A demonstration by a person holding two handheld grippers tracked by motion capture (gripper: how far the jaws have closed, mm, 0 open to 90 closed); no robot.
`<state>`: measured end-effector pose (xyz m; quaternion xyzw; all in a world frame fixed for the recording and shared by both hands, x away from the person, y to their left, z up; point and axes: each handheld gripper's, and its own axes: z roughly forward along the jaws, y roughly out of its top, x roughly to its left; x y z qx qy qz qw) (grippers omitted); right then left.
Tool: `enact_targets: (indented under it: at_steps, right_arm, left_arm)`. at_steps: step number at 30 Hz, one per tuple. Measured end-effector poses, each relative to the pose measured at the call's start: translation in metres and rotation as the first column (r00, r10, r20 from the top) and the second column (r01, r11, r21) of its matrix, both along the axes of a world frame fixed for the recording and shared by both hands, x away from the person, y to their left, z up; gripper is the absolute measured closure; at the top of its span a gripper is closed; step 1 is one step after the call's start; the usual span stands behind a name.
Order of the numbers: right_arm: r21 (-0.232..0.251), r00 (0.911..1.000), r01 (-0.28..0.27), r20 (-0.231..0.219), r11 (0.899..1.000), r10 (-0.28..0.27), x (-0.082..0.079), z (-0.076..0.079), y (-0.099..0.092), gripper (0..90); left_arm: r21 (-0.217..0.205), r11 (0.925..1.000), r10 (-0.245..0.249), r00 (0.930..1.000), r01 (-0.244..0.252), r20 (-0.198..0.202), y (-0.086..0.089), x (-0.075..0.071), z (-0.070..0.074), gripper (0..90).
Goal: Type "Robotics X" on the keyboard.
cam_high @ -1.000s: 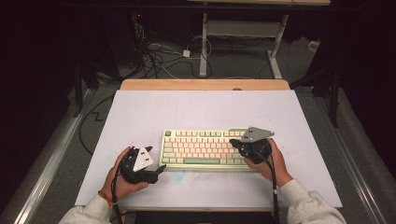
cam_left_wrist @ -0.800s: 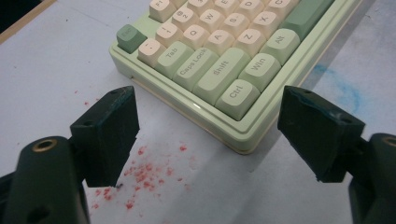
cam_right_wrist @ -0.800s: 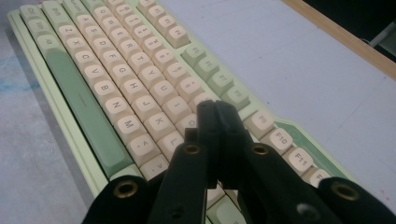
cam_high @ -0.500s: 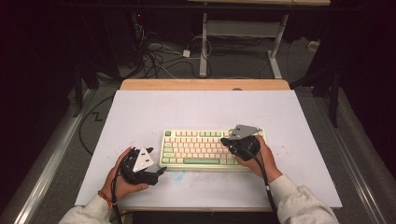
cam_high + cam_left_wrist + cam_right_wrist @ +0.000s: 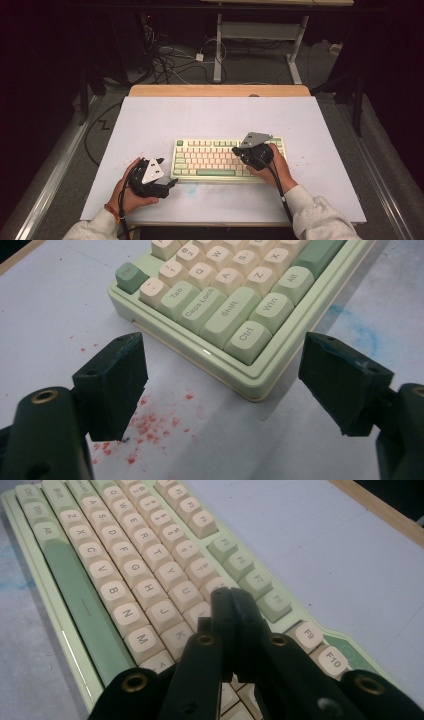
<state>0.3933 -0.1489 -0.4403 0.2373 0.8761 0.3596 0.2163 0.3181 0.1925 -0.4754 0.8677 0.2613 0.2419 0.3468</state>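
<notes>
A pale green keyboard point(image 5: 210, 159) with cream keys lies on the white mat point(image 5: 215, 117), near the front. My right gripper point(image 5: 239, 150) hovers over its right half, pointing left. In the right gripper view its jaws are shut, with nothing between them, and the right gripper's point(image 5: 231, 597) tip sits just above the cream keys point(image 5: 150, 587) near the number row. My left gripper point(image 5: 170, 184) rests on the mat at the keyboard's front left corner. Its jaws stand wide open in the left gripper view, the left gripper point(image 5: 225, 355) facing the Ctrl corner of the keyboard point(image 5: 240, 300) without touching it.
Red specks point(image 5: 150, 425) and a blue smudge point(image 5: 350, 325) mark the mat beside the keyboard. The wooden table edge point(image 5: 220, 90) runs along the back. Behind it, cables point(image 5: 170, 60) and a desk frame point(image 5: 217, 50) sit on the dark floor.
My right gripper has slid left from the keyboard's right edge to a spot over its keys, jaws still shut. The left gripper has stayed where it was.
</notes>
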Motion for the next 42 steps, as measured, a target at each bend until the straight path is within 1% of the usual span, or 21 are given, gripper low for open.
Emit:
enact_targets:
  at_steps: [3, 10, 12, 14, 15, 16, 18, 19, 22, 23, 24, 25, 27, 32, 33, 34, 36, 37, 38, 39, 42]
  right_arm:
    - [-0.002, 1.0, -0.003, -0.008, 1.0, 0.003, 0.001, -0.001, 0.0, 90.0]
    - [-0.007, 0.9997, 0.0, -0.025, 1.0, 0.0, 0.003, -0.005, 0.0, 90.0]
    - [-0.021, 0.9994, -0.001, -0.034, 1.0, 0.001, 0.004, -0.009, 0.002, 90.0]
    - [-0.053, 0.9994, -0.004, -0.033, 0.999, 0.002, 0.005, -0.012, 0.004, 90.0]
    - [-0.061, 0.999, -0.008, -0.045, 0.998, 0.005, 0.005, -0.014, 0.005, 90.0]
    - [-0.055, 0.9987, -0.006, -0.05, 0.998, 0.003, 0.005, -0.014, 0.005, 90.0]
    - [-0.057, 0.9991, -0.009, -0.041, 0.998, 0.006, 0.005, -0.013, 0.005, 90.0]
    - [-0.057, 0.9992, -0.004, -0.04, 0.998, 0.002, 0.004, -0.013, 0.005, 90.0]
    - [-0.063, 0.999, -0.004, -0.045, 0.998, 0.002, 0.005, -0.014, 0.005, 90.0]
    - [-0.049, 0.9994, -0.005, -0.035, 0.999, 0.003, 0.004, -0.012, 0.005, 90.0]
    - [-0.054, 0.9997, -0.004, -0.023, 0.999, 0.002, 0.004, -0.011, 0.005, 90.0]
    - [-0.055, 0.9998, -0.007, -0.021, 0.998, 0.006, 0.003, -0.01, 0.005, 90.0]
    - [-0.043, 0.9997, -0.004, -0.026, 0.999, 0.003, 0.002, -0.009, 0.006, 90.0]
    - [-0.067, 0.9994, 0.002, -0.033, 0.998, -0.004, 0.006, -0.014, 0.007, 90.0]
    - [-0.071, 0.9988, 0.008, -0.048, 0.997, -0.011, 0.008, -0.016, 0.006, 90.0]
    - [-0.065, 0.9989, 0.004, -0.047, 0.998, -0.007, 0.008, -0.017, 0.006, 90.0]
    - [-0.073, 0.9992, -0.003, -0.04, 0.997, 0.0, 0.006, -0.016, 0.007, 90.0]
    - [-0.073, 0.9992, -0.003, -0.04, 0.997, 0.0, 0.006, -0.016, 0.007, 90.0]
    - [-0.051, 0.9997, 0.0, -0.026, 0.999, -0.002, 0.003, -0.012, 0.006, 90.0]
    - [-0.052, 0.9999, -0.003, -0.012, 0.999, 0.002, 0.002, -0.01, 0.004, 90.0]
    - [-0.007, 0.9999, 0.012, 0.003, 1.0, -0.012, 0.0, -0.002, 0.0, 90.0]
  left_arm:
    - [0.012, 0.9999, -0.005, 1.0, 0.005, -0.003, -0.001, 0.001, -0.001, 18.9]
    - [0.02, 0.9998, -0.008, 0.9999, 0.008, -0.007, -0.001, 0.002, -0.001, 18.9]
    - [0.019, 0.9998, -0.009, 0.9998, 0.009, -0.019, -0.002, 0.001, -0.001, 19.0]
    - [0.02, 0.9997, -0.01, 0.9997, 0.011, -0.023, -0.002, 0.001, -0.002, 18.9]
    - [0.02, 0.9997, -0.01, 0.9997, 0.011, -0.023, -0.002, 0.001, -0.002, 19.0]
    - [0.017, 0.9998, -0.013, 0.9996, 0.013, -0.024, -0.002, 0.0, -0.001, 19.0]
    - [0.019, 0.9997, -0.014, 0.9998, 0.014, -0.012, -0.001, 0.0, -0.001, 19.0]
    - [0.014, 0.9998, -0.013, 0.9996, 0.014, -0.023, 0.0, 0.0, -0.001, 19.0]
    - [0.014, 0.9999, -0.008, 0.9997, 0.008, -0.024, 0.0, 0.0, -0.001, 19.0]
    - [0.015, 0.9998, -0.009, 0.9998, 0.01, -0.017, 0.0, 0.001, -0.001, 19.0]
    - [0.009, 0.9999, -0.01, 0.9996, 0.01, -0.028, 0.0, 0.0, -0.001, 19.0]
    - [0.013, 0.9999, -0.011, 0.9996, 0.011, -0.025, 0.0, 0.0, -0.001, 19.0]
    - [0.013, 0.9998, -0.013, 0.9995, 0.014, -0.029, 0.0, 0.001, -0.001, 19.0]
    - [0.019, 0.9997, -0.017, 0.9993, 0.017, -0.034, -0.001, 0.001, -0.001, 19.0]
    - [0.021, 0.9996, -0.017, 0.9993, 0.018, -0.034, -0.001, 0.001, -0.002, 19.0]
    - [0.021, 0.9996, -0.017, 0.9993, 0.018, -0.034, -0.001, 0.001, -0.002, 19.0]
    - [0.023, 0.9996, -0.019, 0.9992, 0.019, -0.037, -0.001, 0.001, -0.002, 19.0]
    - [0.026, 0.9995, -0.018, 0.9992, 0.019, -0.036, -0.002, 0.0, -0.002, 19.0]
    - [0.028, 0.9995, -0.017, 0.9993, 0.018, -0.034, -0.001, 0.0, -0.002, 19.3]
    - [0.026, 0.9995, -0.016, 0.9993, 0.017, -0.034, -0.001, 0.0, -0.002, 19.4]
    - [0.019, 0.9998, -0.008, 0.9994, 0.009, -0.034, 0.0, 0.001, -0.002, 20.4]
